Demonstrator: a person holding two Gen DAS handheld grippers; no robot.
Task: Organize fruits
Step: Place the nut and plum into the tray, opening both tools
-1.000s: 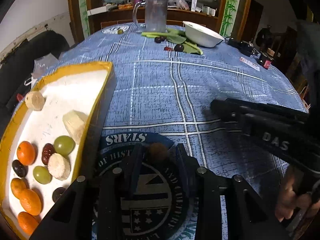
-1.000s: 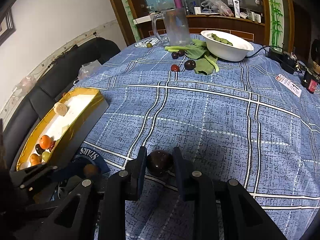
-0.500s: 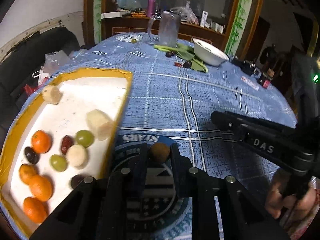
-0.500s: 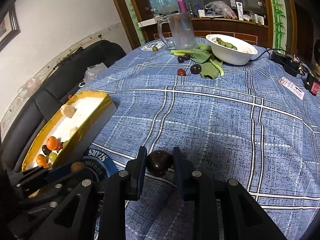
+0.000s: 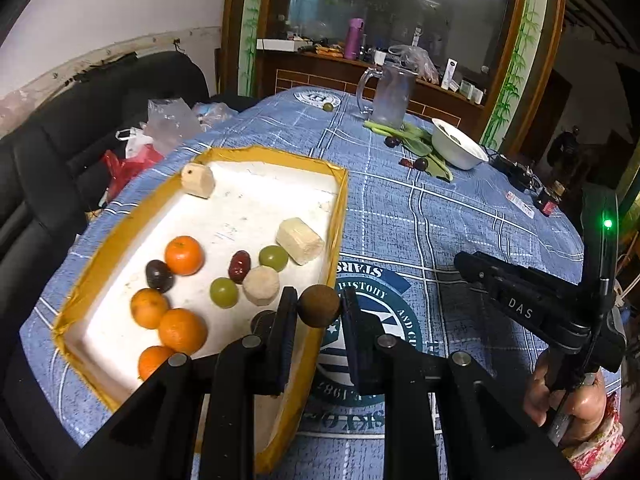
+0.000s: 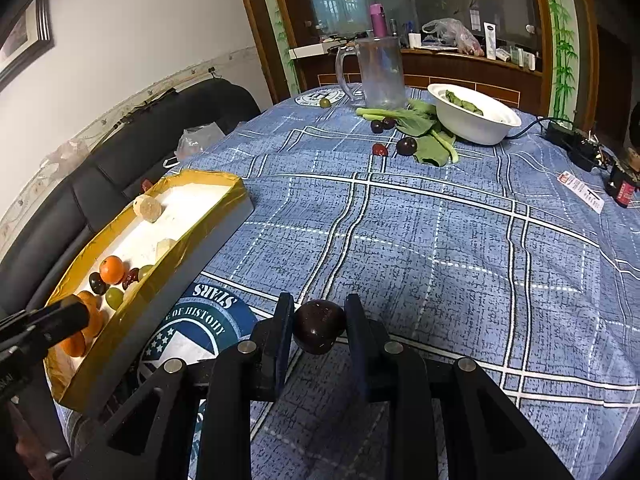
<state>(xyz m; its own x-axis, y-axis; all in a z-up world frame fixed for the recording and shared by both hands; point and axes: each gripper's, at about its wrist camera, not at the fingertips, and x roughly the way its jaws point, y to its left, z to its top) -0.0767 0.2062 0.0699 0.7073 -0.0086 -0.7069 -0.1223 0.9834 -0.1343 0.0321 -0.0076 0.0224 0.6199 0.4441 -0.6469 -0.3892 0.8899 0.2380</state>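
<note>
My left gripper (image 5: pixel 319 309) is shut on a round brown fruit (image 5: pixel 319 306) and holds it above the right rim of the yellow-edged white tray (image 5: pixel 340 200). The tray holds several oranges (image 5: pixel 184 255), green grapes (image 5: pixel 273 257), a red date (image 5: pixel 239 266), dark plums (image 5: pixel 159 276) and pale cut chunks (image 5: pixel 300 235). My right gripper (image 6: pixel 319 330) is shut on a dark plum (image 6: pixel 319 332) above the blue checked tablecloth, right of the tray (image 6: pixel 208 224). More dark plums (image 6: pixel 407 145) and a red date (image 6: pixel 379 149) lie far across the table.
A clear jug (image 6: pixel 380 74), a white bowl (image 6: pixel 476 118) with greens and leafy stalks (image 6: pixel 424 136) stand at the far side. A black power adapter (image 6: pixel 572 142) and a small label (image 6: pixel 582 191) lie at far right. A black sofa (image 6: pixel 120 152) runs along the left.
My left gripper has risen and moved left with the brown fruit, from over the tablecloth's round emblem to over the tray's rim. My right gripper has held the plum almost still.
</note>
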